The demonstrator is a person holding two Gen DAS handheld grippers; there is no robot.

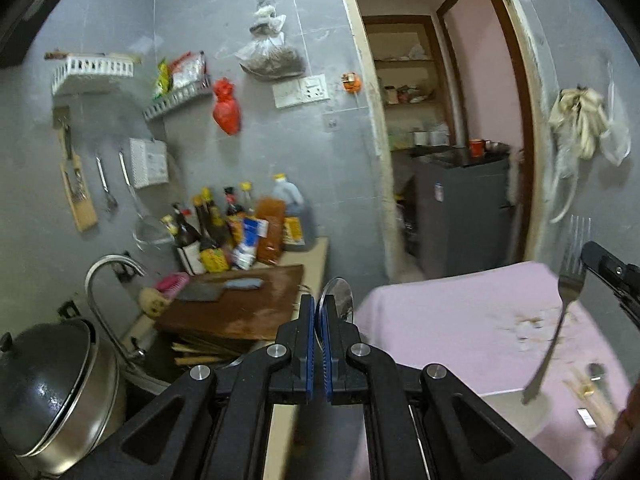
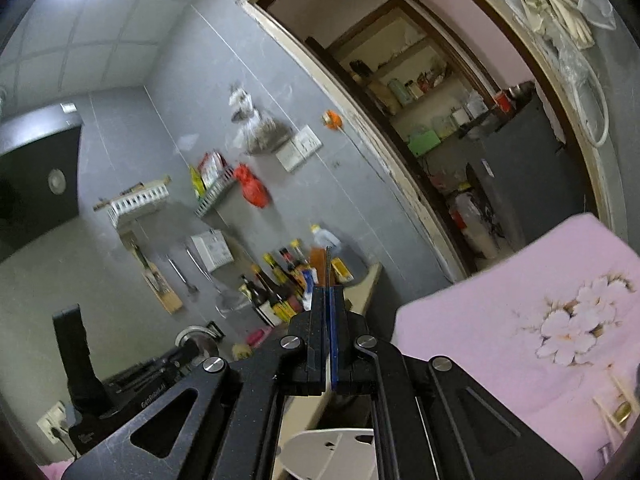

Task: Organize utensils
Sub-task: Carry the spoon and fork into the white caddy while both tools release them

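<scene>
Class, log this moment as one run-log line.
left gripper: shut on spoon | right gripper: shut on fork | both above pink cloth

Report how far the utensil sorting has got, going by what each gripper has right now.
Done: nothing in these views shows a utensil already put away. In hand: the left gripper is shut on a spoon, and the right gripper is shut on a fork, both lifted clear of the pink cloth. Left: both need placing, and a few more utensils lie on the cloth.
</scene>
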